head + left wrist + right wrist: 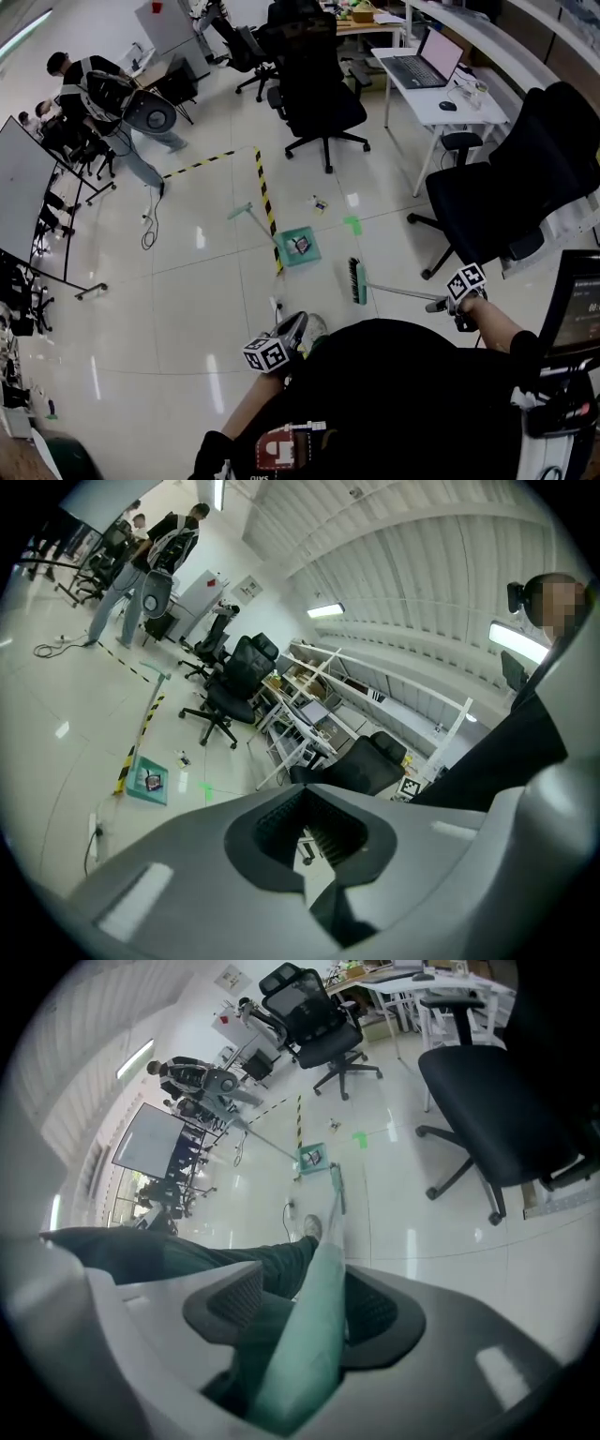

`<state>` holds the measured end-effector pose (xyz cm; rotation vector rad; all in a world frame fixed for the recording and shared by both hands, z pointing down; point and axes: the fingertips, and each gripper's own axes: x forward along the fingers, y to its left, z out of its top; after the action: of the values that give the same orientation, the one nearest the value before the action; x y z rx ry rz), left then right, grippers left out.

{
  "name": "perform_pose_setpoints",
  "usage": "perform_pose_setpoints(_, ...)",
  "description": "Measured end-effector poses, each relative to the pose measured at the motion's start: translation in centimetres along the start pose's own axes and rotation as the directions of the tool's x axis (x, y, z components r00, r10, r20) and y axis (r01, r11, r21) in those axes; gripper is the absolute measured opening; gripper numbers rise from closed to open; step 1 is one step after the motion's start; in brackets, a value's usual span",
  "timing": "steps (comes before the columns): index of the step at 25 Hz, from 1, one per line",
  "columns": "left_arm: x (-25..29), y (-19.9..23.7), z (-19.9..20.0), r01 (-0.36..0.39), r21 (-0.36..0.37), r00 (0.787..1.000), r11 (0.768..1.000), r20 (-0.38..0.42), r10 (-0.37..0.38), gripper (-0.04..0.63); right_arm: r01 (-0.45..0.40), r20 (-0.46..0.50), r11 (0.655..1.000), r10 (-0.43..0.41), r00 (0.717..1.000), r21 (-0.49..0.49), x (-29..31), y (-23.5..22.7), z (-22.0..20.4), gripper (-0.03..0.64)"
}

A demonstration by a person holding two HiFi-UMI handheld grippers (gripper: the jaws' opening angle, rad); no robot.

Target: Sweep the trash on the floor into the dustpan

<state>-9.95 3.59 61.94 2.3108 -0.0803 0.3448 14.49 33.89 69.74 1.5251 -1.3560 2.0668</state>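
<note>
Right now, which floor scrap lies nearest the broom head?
The bright green scrap, just ahead of the broom head; the pale scrap lies farther off.

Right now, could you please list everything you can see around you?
dustpan: one, teal, floor beside tape
broom: one, green head, floor right of dustpan
scrap: one, pale, floor beyond dustpan
green patch: one, floor beside scrap
tape: one, yellow-black, floor
chairs: at least three, black, near desk
desk: one, white, upper right, laptop on top
people: at least two, far upper left
left claw: grey, shut, empty
right claw: grey, shut on the broom handle
</note>
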Motion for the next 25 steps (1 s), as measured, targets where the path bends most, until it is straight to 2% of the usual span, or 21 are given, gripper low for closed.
perform_pose_setpoints(4, 1.2, 5.9, 9.5, 0.037, 0.052, 0.996, 0.998, -0.077, -0.033, -0.002, 0.036, 0.014, 0.999, -0.036, 0.999, 0.021, 0.0, 5.2, 10.1, 0.253)
perform_pose_setpoints(7, 1.0, 10.1, 14.6, 0.024, 0.043, 0.997, 0.999, -0.08, -0.02, -0.002, 0.063, 0.022, 0.998, -0.062, 0.998, -0.018, 0.2, 8.5, 17.8, 0.252)
perform_pose_setpoints(12, 1.3, 15.1, 18.1, -0.041, 0.001, 0.997, 0.999, -0.073, 0.041, -0.002, 0.101, 0.023, 0.99, -0.099, 0.995, -0.096, 1.1, 10.4, 28.9, 0.252)
perform_pose_setpoints(16, 1.4, 17.7, 20.3, -0.14, -0.022, 0.99, 0.99, -0.034, 0.14, -0.002, 0.113, 0.004, 0.982, -0.113, 0.994, -0.155, 2.2, 9.2, 37.2, 0.252)
perform_pose_setpoints(19, 2.1, 18.2, 20.8, -0.233, -0.037, 0.972, 0.972, -0.027, 0.232, -0.002, 0.119, -0.043, 0.972, -0.13, 0.991, -0.204, 2.8, 6.6, 43.1, 0.252)
perform_pose_setpoints(21, 2.6, 18.7, 21.2, -0.305, -0.05, 0.952, 0.951, -0.034, 0.303, -0.002, 0.116, -0.078, 0.967, -0.137, 0.988, -0.226, 3.5, 4.7, 47.2, 0.252)
perform_pose_setpoints(25, 4.1, 18.6, 22.5, -0.411, -0.176, 0.904, 0.895, 0.047, 0.424, -0.002, 0.144, -0.151, 0.934, -0.202, 0.968, -0.326, 4.2, 1.8, 55.7, 0.25)
